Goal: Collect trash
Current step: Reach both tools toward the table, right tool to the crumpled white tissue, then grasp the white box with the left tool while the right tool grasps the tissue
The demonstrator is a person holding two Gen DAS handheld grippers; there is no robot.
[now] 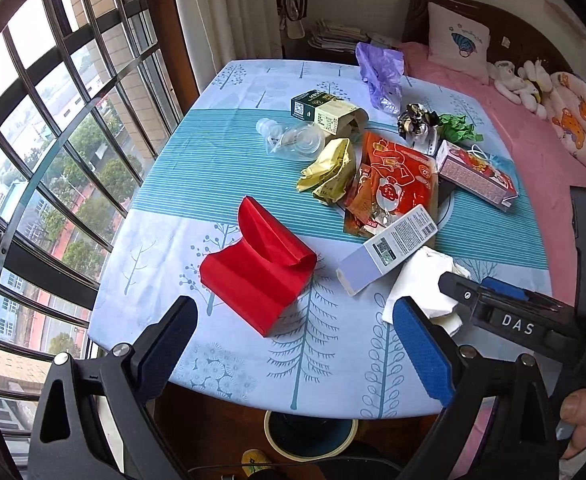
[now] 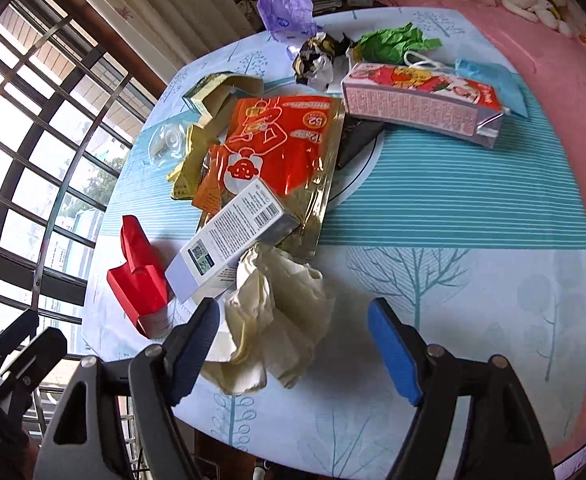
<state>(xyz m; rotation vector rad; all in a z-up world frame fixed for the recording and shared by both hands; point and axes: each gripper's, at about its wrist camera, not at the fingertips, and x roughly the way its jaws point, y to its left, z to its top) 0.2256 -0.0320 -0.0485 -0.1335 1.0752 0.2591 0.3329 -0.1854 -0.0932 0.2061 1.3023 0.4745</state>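
A barred window [image 1: 53,140] fills the left side of the room. Beside it stands a table [image 1: 221,364] under a blue tree-print cloth, with litter spread across it.

Left to right on the table: a red folded paper box [image 1: 259,270] lies alone on the near-left, clear of the rest. The left gripper [image 1: 295,346] hovers above the near edge just short of this box, its fingers spread wide with nothing between them. Farther back sit a clear plastic blister [image 1: 293,142], a dark green carton [image 1: 325,110] and a crumpled gold wrapper [image 1: 329,174]. At centre a large red-orange foil bag [image 2: 277,140] lies flat. A long white-and-lavender carton [image 2: 233,236] rests across its near corner. Against that carton's near end lies a crumpled white tissue [image 2: 281,320].

The right gripper [image 2: 293,350] stands over the tissue with its fingers well apart. The left finger is at the tissue's edge, the right finger clear of it. No grip is evident. The lavender carton crowds the left finger.

Far right lie a purple plastic bag [image 2: 287,12], a black-and-white crumpled wrapper [image 2: 317,60], green crumpled paper [image 2: 397,42] and a pink-and-red printed carton [image 2: 421,104]. A bed with a pink sheet [image 1: 533,152] borders the table's right side.
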